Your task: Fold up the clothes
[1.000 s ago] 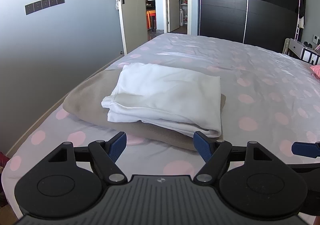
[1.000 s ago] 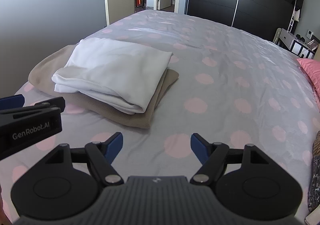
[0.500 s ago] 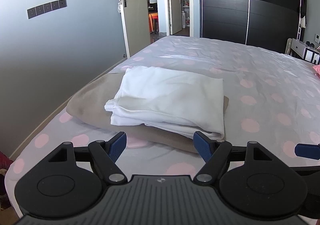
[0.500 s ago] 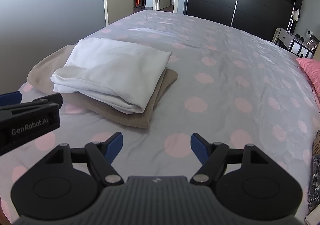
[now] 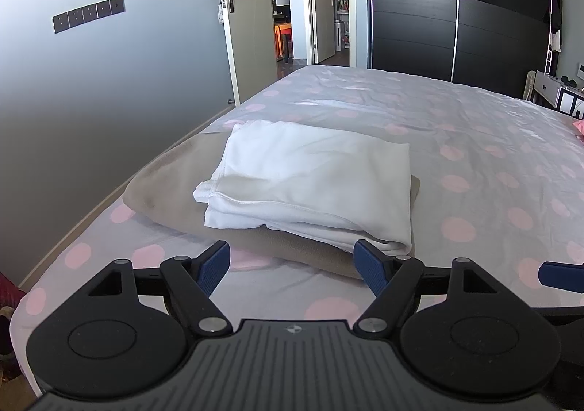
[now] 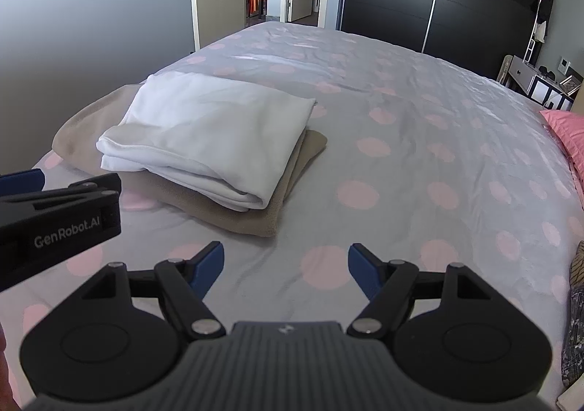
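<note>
Both claws, left and right, gaping empty at frame bottom; 2 folded pieces stacked mid-left, white shirt atop beige cloth; folding seemingly finished.

Bed: grey cover, pink dots. Beige folded cloth lies directly on cover, near left edge. Pink pillow at right edge. Dark patterned fabric at lower right.
</note>
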